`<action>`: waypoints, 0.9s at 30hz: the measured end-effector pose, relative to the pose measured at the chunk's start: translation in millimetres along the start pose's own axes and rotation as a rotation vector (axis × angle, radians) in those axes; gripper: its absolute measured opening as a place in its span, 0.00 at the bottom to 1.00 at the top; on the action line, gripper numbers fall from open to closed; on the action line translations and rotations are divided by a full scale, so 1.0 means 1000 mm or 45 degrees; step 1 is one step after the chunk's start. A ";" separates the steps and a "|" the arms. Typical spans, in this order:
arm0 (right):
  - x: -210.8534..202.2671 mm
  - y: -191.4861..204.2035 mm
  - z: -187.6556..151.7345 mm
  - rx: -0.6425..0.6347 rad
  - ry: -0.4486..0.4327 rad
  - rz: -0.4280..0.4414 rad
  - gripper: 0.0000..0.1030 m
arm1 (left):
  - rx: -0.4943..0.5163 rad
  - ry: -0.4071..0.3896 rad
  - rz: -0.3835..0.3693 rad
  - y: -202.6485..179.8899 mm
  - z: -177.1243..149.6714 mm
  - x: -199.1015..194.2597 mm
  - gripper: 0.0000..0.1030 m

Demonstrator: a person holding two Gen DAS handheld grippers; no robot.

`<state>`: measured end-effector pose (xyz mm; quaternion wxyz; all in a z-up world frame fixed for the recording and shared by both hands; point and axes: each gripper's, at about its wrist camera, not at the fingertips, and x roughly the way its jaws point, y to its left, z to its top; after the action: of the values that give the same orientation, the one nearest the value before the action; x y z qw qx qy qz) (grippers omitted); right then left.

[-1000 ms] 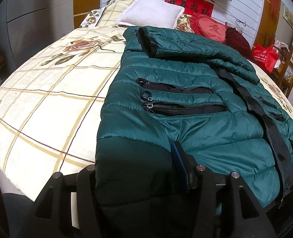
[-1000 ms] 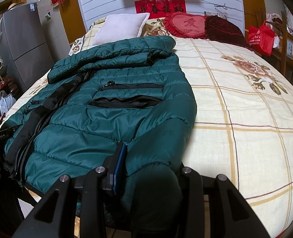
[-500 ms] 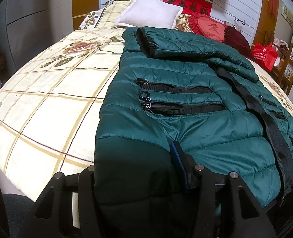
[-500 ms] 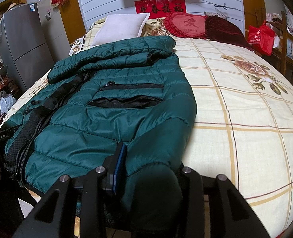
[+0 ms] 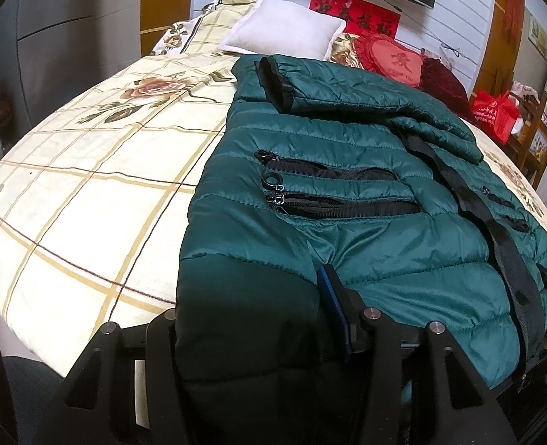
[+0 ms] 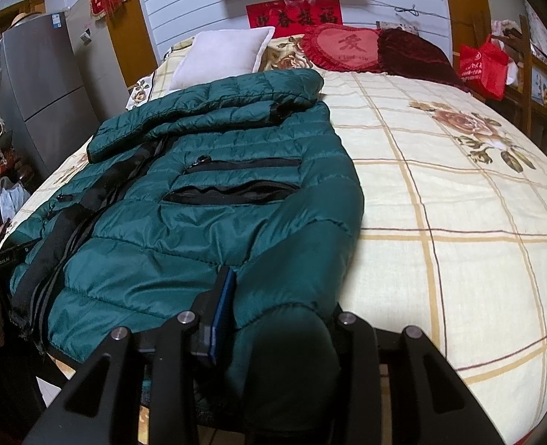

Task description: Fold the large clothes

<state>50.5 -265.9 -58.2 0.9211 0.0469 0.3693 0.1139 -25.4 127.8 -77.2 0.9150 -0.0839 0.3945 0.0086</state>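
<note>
Almost nothing has changed over the last second: the green jacket [image 5: 347, 193] lies just where it lay on the bed [image 5: 88, 193], and both of your hands are as good as motionless. The one small difference is your left tool [image 5: 251, 337], whose jaws have eased slightly inward around the jacket's near corner; the padded fabric fills the gap between them and the blue pad presses into it, so that grip is set. Your right tool [image 6: 280, 337] is likewise clamped on the other near corner, about half closed over a thick bunch of fabric, and has not shifted.

The jacket rests front up with its pockets [image 5: 332, 193] showing, and one sleeve [image 5: 347, 89] is already folded across the far end, near the white pillow [image 5: 284, 33]. The near edge hangs off the bed's end into your tools.

Judging by this, you have both corners secured and the pause marks the end of the grasp. The next fold, carrying the near edge up and over toward the sleeve, looks ready to begin. Lift both sides together or the slippery shell may skew.
</note>
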 end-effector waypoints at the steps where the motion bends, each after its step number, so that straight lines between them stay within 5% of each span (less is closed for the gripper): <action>1: 0.000 0.001 0.000 -0.010 0.004 -0.008 0.36 | 0.000 -0.003 0.001 0.000 0.000 0.000 0.36; 16: 0.001 0.003 0.000 -0.017 0.012 -0.009 0.36 | 0.020 0.018 0.006 -0.002 0.000 0.000 0.36; 22: -0.001 0.003 0.001 -0.024 0.010 0.004 0.27 | 0.110 0.010 0.023 -0.014 -0.001 -0.003 0.18; 27: -0.007 0.002 0.004 -0.015 -0.014 0.010 0.21 | 0.119 0.011 0.026 -0.014 0.000 -0.004 0.17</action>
<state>47.9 -265.5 -50.2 0.9229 0.0436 0.3635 0.1195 -27.1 114.5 -71.9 0.9160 -0.0370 0.3994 -0.0010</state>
